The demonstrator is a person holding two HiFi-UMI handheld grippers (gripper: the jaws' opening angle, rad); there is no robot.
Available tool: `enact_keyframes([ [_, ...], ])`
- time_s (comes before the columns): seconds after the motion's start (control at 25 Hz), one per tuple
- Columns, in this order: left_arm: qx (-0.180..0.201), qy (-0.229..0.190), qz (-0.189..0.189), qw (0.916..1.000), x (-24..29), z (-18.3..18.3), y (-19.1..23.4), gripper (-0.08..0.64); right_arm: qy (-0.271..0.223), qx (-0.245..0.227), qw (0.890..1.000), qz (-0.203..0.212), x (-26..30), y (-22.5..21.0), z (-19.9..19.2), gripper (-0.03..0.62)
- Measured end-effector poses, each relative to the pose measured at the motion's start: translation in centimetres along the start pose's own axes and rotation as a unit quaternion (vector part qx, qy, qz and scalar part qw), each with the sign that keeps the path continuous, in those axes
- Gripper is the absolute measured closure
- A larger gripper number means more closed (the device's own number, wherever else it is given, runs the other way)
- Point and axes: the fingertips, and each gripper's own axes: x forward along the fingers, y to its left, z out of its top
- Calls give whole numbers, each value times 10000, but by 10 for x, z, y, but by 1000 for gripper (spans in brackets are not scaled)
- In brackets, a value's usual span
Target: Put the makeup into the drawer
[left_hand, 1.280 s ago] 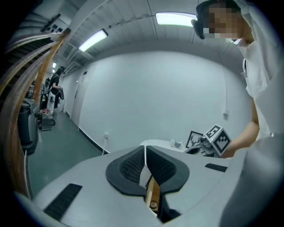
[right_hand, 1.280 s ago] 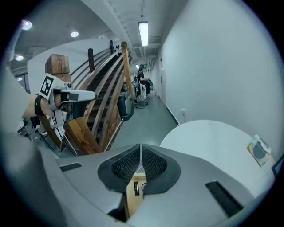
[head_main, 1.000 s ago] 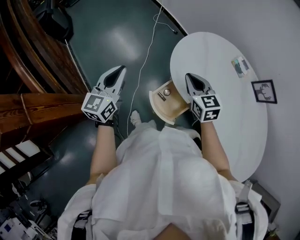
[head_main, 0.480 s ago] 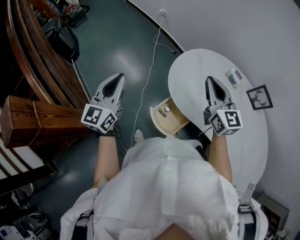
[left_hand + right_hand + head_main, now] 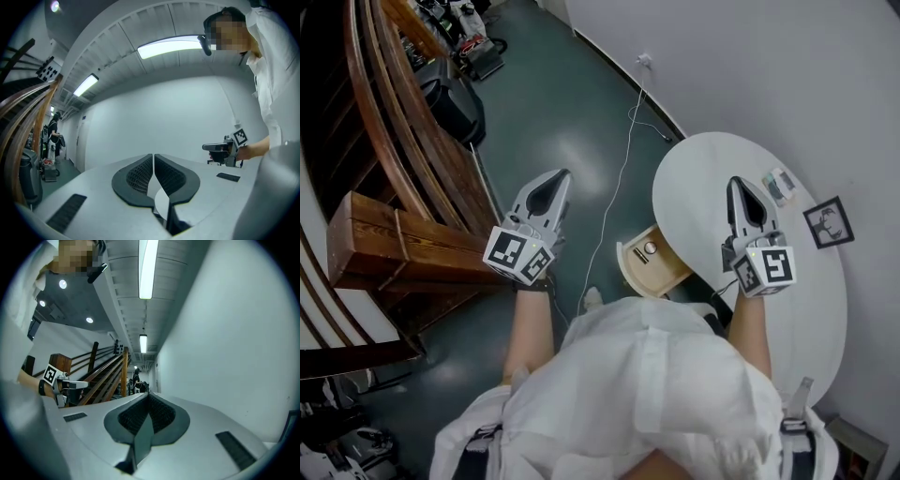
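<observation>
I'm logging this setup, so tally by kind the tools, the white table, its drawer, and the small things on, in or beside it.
Tools: 2 (left tool, right tool)
White table: 1
Open drawer: 1
Round item in the drawer: 1
Small packet on the table: 1
Framed picture: 1
Total: 7

Bare indoor hall: wooden staircase (image 5: 403,251), white walls (image 5: 769,75), strip lights (image 5: 173,45), dark floor (image 5: 562,103).

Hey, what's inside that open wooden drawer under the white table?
One small round object lies on the bare floor of the drawer. The drawer's rear part is covered by the white tabletop, so anything there cannot be seen.
</observation>
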Motion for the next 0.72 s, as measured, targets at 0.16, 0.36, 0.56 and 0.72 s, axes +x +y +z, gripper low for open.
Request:
enact_keyframes([
  [0.16,11,8,31,10000,-2,-1,-3,535,-15,72,10000,10,-3,0,1,583],
  [0.36,23,36,39,10000,-2,0,-7,535,-8,65,10000,70,-3,-2,1,583],
  [0.56,20,42,5,10000,-1,-1,-9,535,35,43,9999,141,-2,-1,-3,583],
  [0.72,60,51,-17,10000,-1,-4,-14,535,103,90,9998,168,-4,-3,-8,583],
])
